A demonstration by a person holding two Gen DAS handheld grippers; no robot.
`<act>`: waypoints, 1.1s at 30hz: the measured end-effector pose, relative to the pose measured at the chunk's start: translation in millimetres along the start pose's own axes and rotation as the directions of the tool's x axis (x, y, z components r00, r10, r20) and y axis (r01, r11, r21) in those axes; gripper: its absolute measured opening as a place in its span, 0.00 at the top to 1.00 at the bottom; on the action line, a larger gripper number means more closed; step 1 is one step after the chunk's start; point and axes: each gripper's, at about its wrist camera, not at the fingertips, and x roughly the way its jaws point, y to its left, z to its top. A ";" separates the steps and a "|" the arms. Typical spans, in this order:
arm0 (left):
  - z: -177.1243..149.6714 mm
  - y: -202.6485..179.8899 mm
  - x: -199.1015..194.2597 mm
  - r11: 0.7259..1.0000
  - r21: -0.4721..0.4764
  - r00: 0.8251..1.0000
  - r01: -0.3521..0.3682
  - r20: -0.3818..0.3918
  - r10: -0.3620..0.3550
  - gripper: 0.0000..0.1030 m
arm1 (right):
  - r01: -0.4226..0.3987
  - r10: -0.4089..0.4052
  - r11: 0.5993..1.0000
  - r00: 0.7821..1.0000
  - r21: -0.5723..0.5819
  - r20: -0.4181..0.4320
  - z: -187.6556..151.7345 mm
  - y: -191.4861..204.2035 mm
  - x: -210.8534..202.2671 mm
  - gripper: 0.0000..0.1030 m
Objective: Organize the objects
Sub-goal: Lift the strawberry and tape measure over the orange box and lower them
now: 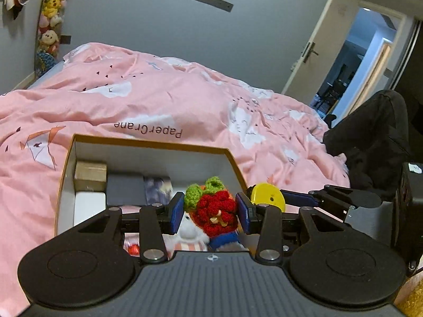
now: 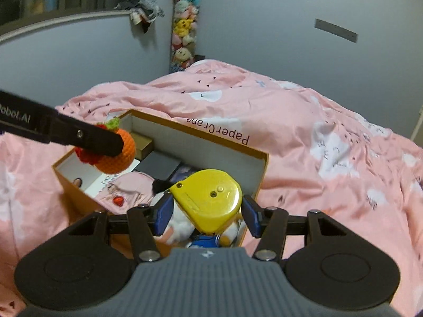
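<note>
Bedroom with grey walls, dim light

A pink "PaperCrane" duvet (image 1: 164, 97) covers the bed; plush toys (image 2: 183, 29) hang in the corner; the door (image 1: 321, 45) stands open.

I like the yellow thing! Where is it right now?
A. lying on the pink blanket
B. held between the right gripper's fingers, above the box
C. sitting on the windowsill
B. The yellow tape measure sits pinched in the right gripper, over the open box.

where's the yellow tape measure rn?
The yellow tape measure is clamped in the right gripper, held over the near right corner of the open cardboard box on the pink duvet, right of the left gripper's crochet orange.
</note>
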 end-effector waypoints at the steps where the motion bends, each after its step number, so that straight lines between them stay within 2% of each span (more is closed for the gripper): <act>1: 2.9 2.6 5.6 1.000 -0.002 1.000 -0.004 -0.005 0.004 0.54 | -0.006 0.005 1.000 1.000 -0.011 -0.015 4.4 -2.7 9.1 0.44; 7: 12.9 24.6 42.9 0.999 -0.031 0.998 -0.028 -0.057 0.026 0.54 | -0.011 0.001 0.995 0.995 -0.102 -0.098 21.2 -11.7 61.8 0.44; 11: 14.3 40.1 66.6 0.997 -0.070 0.996 -0.025 -0.085 0.019 0.54 | -0.047 0.024 0.987 0.988 -0.151 -0.150 23.1 -10.8 95.3 0.44; 16: 16.7 59.0 90.2 0.992 -0.124 0.995 -0.014 -0.102 0.001 0.54 | -0.010 -0.050 0.955 0.980 -0.295 -0.194 31.0 0.8 134.2 0.44; 23: 11.1 76.6 105.2 0.985 -0.175 0.995 0.002 -0.102 -0.020 0.54 | -0.019 -0.136 0.900 0.937 -0.435 -0.321 33.5 4.7 193.0 0.44; 27: 10.3 83.9 110.1 0.981 -0.195 0.993 0.013 -0.113 -0.035 0.54 | -0.034 -0.151 0.892 0.919 -0.452 -0.365 30.5 1.0 211.5 0.43; 30: 10.0 86.8 113.2 0.979 -0.202 0.992 0.018 -0.119 -0.043 0.54 | -0.017 -0.188 0.872 0.911 -0.489 -0.368 28.9 0.8 216.6 0.44; 33: 8.1 88.6 117.6 0.977 -0.211 0.990 0.019 -0.134 -0.048 0.54 | -0.036 -0.184 0.859 0.909 -0.510 -0.374 26.8 2.0 213.7 0.44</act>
